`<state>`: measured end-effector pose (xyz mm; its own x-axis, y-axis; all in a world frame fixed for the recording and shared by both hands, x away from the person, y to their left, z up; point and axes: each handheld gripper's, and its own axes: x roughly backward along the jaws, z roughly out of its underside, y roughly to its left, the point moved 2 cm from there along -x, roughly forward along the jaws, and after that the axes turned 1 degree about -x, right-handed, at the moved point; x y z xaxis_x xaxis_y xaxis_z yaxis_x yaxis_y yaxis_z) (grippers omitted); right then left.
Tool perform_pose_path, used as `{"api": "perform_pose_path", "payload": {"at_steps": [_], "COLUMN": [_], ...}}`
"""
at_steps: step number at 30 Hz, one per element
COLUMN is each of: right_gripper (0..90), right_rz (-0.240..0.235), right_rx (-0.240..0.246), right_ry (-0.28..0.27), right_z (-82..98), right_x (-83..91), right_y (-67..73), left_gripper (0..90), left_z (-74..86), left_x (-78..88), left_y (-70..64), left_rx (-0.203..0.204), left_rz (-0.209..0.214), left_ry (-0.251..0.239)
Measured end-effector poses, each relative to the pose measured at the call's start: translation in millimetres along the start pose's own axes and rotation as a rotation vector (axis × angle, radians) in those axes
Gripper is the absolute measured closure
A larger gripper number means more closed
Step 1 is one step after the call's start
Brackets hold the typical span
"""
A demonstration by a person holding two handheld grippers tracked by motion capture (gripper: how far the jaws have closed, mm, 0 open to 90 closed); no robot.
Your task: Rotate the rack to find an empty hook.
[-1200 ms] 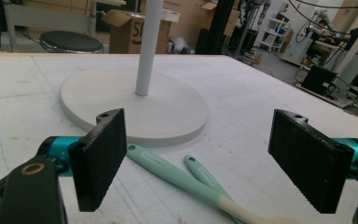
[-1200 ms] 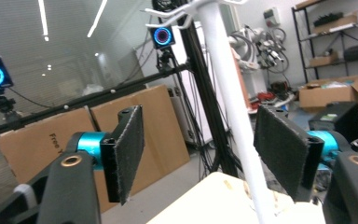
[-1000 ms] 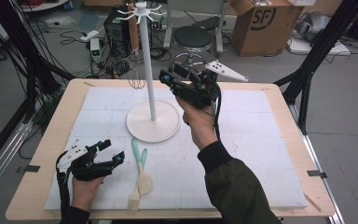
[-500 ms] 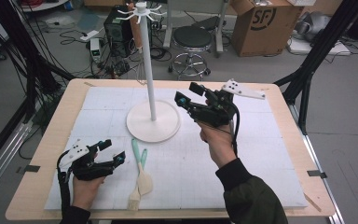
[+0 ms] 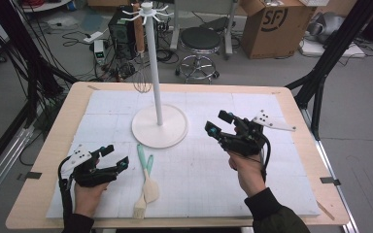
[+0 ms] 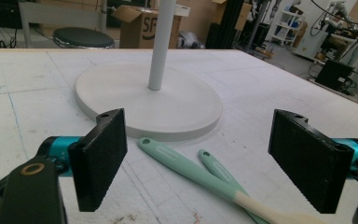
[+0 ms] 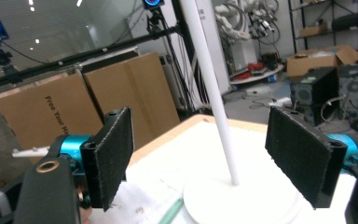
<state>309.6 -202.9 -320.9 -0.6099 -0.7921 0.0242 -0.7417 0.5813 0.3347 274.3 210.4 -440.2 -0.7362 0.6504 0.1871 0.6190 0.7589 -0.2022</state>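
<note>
A: Left gripper (image 5: pixel 108 158), high view, lower left of the frame. State of the jaws?

B: Spread wide, nothing between them. It lies low over the worktop (image 5: pixel 291 204), held in the person's left hand (image 5: pixel 88 193). In the left gripper view the two black pads stand far apart with bare mat between.

A: What lies nearest it?

B: Two utensils, just to its right at lower centre. A spatula (image 5: pixel 147 177) with a mint handle and a pale blade, and a brush (image 5: pixel 139 187) with a mint handle and a wooden end. Their handles lie close side by side and point up the frame toward the stand (image 5: pixel 159 127). The left gripper view has both mint handles (image 6: pixel 182 161) low in the frame, beyond the pads, neither touched.

A: The stand itself?

B: White round base at centre, a thin white pole rising to a ring of hooks at the top of the frame. A whisk (image 5: pixel 141 73) with a wooden handle hangs from one hook, left of the pole.

A: Right gripper (image 5: pixel 217 124)?

B: Centre right, in the right hand (image 5: pixel 247 170), pointing toward the base, apart from it. Jaws have just been opening; they stand wide and empty. The right gripper view shows the pole (image 7: pixel 209 88) between the pads, farther off.
</note>
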Motion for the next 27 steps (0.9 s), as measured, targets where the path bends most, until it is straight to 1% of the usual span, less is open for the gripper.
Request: {"api": "perform_pose_path", "payload": {"at_steps": [3,6,8,10,12,15,17,21,23,27], "right_gripper": [21.6,21.6,21.2,21.6,21.6,21.3,21.4,21.4,21.2,21.2], "right_rz": [-0.001,0.01,0.018,0.02,0.028,0.037,0.041,0.044,0.059,0.095], "right_rx": [0.001,0.023,0.022,0.042,0.052,0.047,0.054,0.043,0.038,0.074], "right_ry": [0.003,0.02,0.039,0.037,0.044,0.061,0.058,0.059,0.066,0.091], "right_z": [4.7,10.8,15.4,20.7,26.2,33.6,37.0,44.1,48.0,58.9], "right_x": [5.1,8.7,11.1,15.1,18.9,22.7,25.7,32.0,33.7,38.8], "right_y": [-1.1,-0.6,-1.2,-0.9,-2.0,-5.7,-7.1,-10.5,-13.4,-16.1], "left_gripper": [20.0,20.0,20.0,20.0,20.0,20.0,20.0,20.0,20.0,20.0], "left_z": [0.5,0.6,0.7,0.7,0.9,1.3,1.2,1.5,1.6,1.7], "left_x": [-0.1,-0.3,-0.5,-0.7,-1.0,-1.7,-1.8,-2.0,-2.6,-2.7], "left_y": [-1.0,-1.8,-1.8,-1.8,-1.6,-2.1,-2.3,-2.3,-2.4,-2.2], "left_rx": [-0.003,-0.002,-0.002,-0.004,-0.008,-0.007,-0.008,-0.008,-0.01,-0.011], "left_rz": [-0.001,0.002,0.002,0.001,0.004,0.005,0.004,0.002,0.003,0.002], "left_ry": [0.002,0.002,0.004,0.006,0.01,0.011,0.009,0.018,0.017,0.017]}}
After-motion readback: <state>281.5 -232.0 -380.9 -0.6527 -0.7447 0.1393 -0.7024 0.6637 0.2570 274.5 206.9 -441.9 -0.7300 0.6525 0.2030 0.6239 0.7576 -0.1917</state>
